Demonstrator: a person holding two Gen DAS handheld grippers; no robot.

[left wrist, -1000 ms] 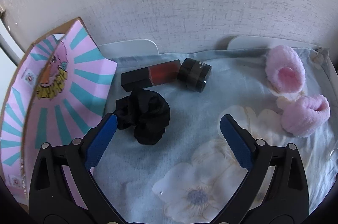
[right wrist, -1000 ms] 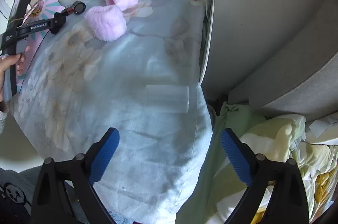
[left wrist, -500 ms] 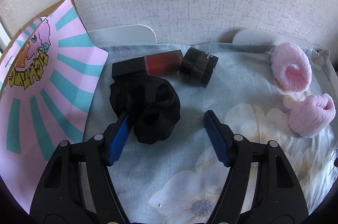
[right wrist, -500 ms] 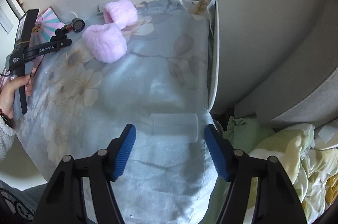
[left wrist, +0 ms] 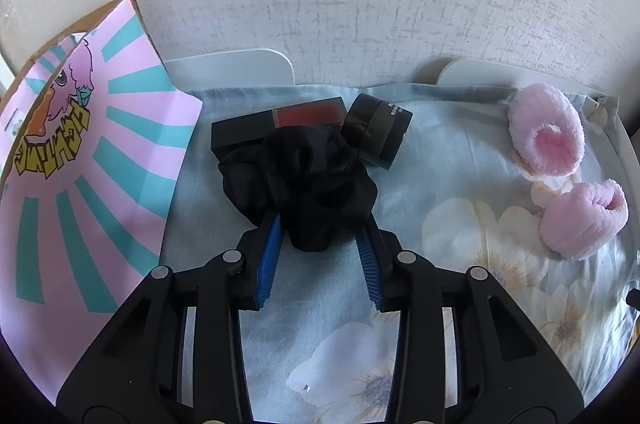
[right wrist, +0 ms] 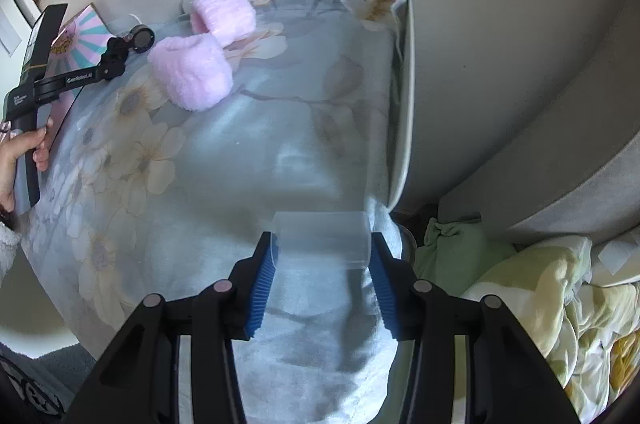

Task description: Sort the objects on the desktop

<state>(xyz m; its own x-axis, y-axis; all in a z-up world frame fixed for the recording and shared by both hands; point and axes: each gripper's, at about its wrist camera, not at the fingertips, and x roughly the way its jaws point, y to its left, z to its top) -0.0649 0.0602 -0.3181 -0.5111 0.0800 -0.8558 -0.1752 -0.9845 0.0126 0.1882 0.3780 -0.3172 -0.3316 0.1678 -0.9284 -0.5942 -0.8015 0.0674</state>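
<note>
Left wrist view: the left gripper (left wrist: 318,248) has its jaws closing round a black scrunchie (left wrist: 304,180). The blue pads flank the near lobe of the fabric and look to be just touching it; the scrunchie is not lifted off the floral cloth (left wrist: 460,164).

Taking the scrunchie as landmark:
- just behind it, touching or nearly so, a dark lip-gloss tube (left wrist: 280,128) lying flat
- behind and to its right, a small black jar (left wrist: 378,134) on its side
- to its left, a pink and teal striped card box (left wrist: 80,168), tilted up against the wall
- well to its right, two pink fluffy cuffs (left wrist: 546,134), side by side

Right wrist view: the right gripper (right wrist: 322,270) has its jaws closing on a clear plastic cup (right wrist: 320,238) lying on its side, far from the scrunchie, at the opposite edge of the cloth near the drop-off. The pads stand at either end of the cup, touching or a hair off; hard to tell through the clear plastic. The person's hand (right wrist: 24,152) holds the left tool's handle at the far left.

Progress, as judged: early. Every item sits loose on the cloth, none grouped or put in a container. Both grasps are forming, neither confirmed. Left to do: lift scrunchie and cup, place them, then deal with tube, jar and cuffs. Where things are meant to go is not evident.
</note>
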